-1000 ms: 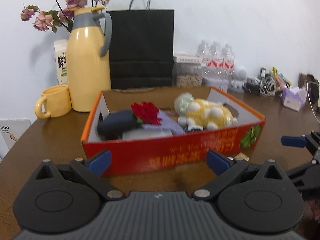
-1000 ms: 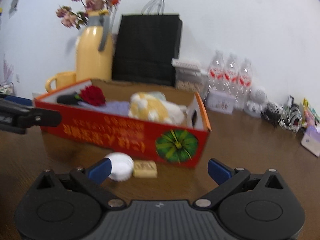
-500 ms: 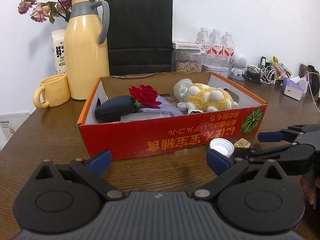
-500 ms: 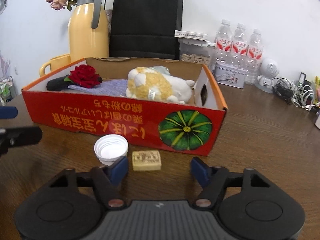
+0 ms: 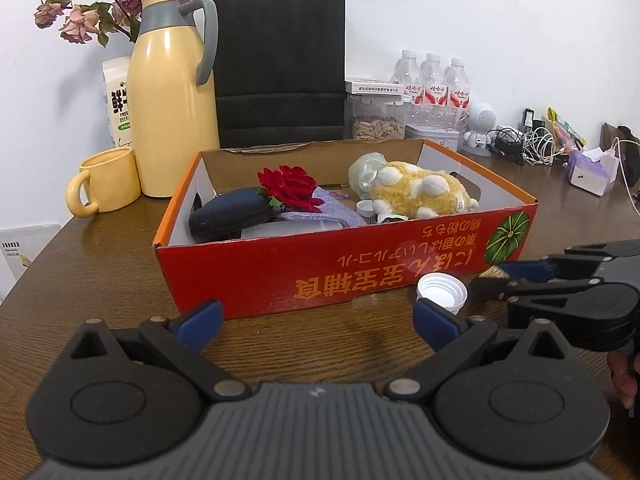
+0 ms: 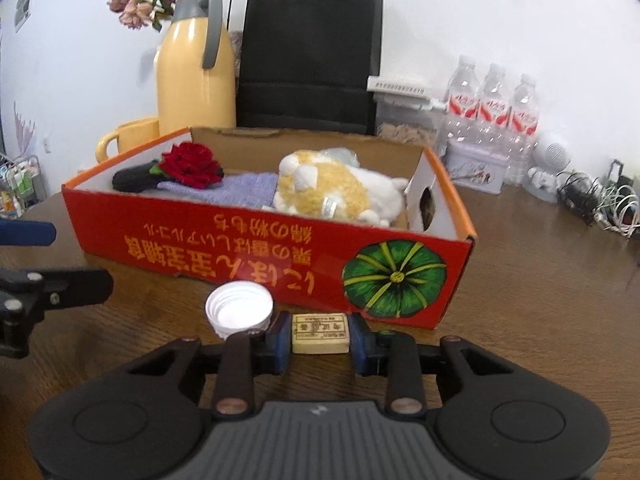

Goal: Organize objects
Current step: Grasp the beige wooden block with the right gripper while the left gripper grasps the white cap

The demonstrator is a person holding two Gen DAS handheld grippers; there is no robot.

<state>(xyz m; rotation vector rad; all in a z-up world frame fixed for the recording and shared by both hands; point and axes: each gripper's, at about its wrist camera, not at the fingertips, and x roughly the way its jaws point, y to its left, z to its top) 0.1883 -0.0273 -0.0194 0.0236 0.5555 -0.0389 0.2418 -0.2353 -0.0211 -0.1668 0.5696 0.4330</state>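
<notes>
Two loose items are lying on the table [image 6: 540,280] just in front of the red box [image 6: 256,256]: a white cap [image 6: 239,310] and a small tan block [image 6: 319,333]. The right gripper [image 6: 319,338], wide a second ago, is closing its jaws around the block, pads at or nearly at its sides; pickup is beginning. The left gripper [image 5: 316,320] is hanging wide and empty, as before. Earlier blur is gone.
</notes>
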